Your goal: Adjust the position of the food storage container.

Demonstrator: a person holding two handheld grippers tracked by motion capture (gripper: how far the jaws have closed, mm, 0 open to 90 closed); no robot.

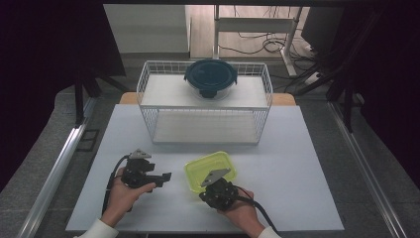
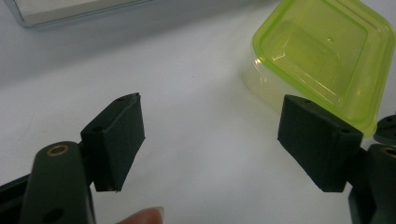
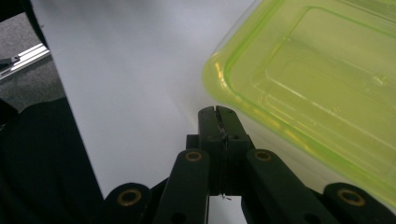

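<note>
Basically, translucent lime plastic box [image 1: 210,170], rounded-rect, glossy, no label, on matte white surface [image 1: 297,163]; left hand-held gripper [image 1: 166,177] agape w/ nothing between, right hand-held gripper [image 3: 218,114] closed, empty.

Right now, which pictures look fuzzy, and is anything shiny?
High view: sharp on the white table, dark at both sides. Left gripper view: the see-through yellow-green plastic box shows small bright glints, and the fingertip at the bottom edge is blurry. Right gripper view: that box looms soft and glossy beside the shut right gripper.

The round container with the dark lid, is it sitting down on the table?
No, the round container sits on the top shelf of the white wire rack, above the table.
</note>
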